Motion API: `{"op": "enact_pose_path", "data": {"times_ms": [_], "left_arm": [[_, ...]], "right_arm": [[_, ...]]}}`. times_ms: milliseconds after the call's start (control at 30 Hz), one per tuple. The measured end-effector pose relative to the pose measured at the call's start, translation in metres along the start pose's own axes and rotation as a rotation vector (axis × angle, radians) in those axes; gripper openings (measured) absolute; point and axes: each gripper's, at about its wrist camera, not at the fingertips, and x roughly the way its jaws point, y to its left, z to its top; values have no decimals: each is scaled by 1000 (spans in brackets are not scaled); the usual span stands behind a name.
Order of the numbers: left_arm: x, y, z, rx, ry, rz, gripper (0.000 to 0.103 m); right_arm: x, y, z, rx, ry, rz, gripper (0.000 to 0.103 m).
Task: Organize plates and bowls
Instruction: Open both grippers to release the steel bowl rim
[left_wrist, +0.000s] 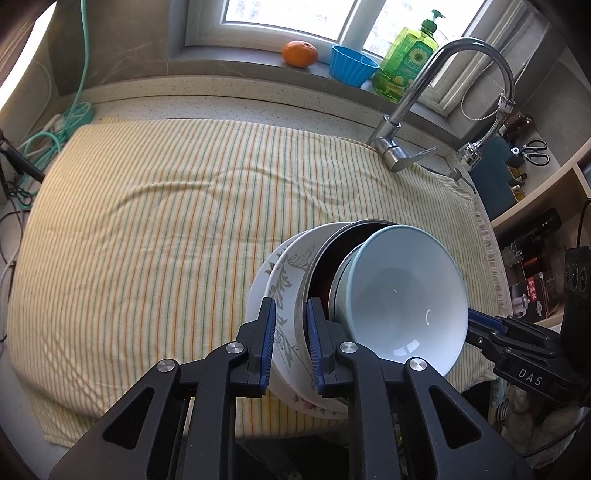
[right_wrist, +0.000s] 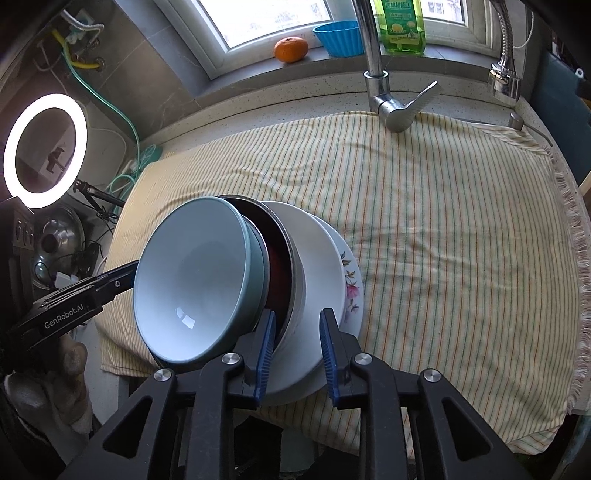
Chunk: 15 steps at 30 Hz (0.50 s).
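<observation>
A stack of dishes rests on the striped cloth (left_wrist: 147, 221) near its front edge. From the bottom up it is a floral plate (right_wrist: 352, 288), a white leaf-patterned bowl (left_wrist: 291, 266), a steel bowl (left_wrist: 330, 254) with a dark inside, and a pale blue bowl (left_wrist: 402, 291) on top. My left gripper (left_wrist: 290, 336) straddles the walls of the white and steel bowls with its jaws slightly apart and not pressing. On the opposite side my right gripper (right_wrist: 297, 339) straddles the same rims, with a gap at its outer pad. Each gripper shows in the other's view beside the blue bowl (right_wrist: 192, 273).
A chrome faucet (left_wrist: 406, 103) rises at the cloth's far right edge. The windowsill holds an orange (left_wrist: 300, 53), a blue cup (left_wrist: 351, 66) and a green soap bottle (left_wrist: 406, 62). Green cables (left_wrist: 55, 136) and a ring light (right_wrist: 46, 151) are on the left. Scissors (left_wrist: 532, 151) lie at the right.
</observation>
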Motion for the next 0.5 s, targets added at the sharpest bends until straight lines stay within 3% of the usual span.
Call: {"op": "enact_pose_path", "data": {"times_ms": [300, 500], "left_arm": [[-16, 15, 0, 7, -40, 18, 16], [-34, 16, -10, 70, -72, 34, 16]], "right_arm": [[-21, 4, -4, 32, -92, -53, 24], [-33, 21, -14, 19, -162, -124, 25]]}}
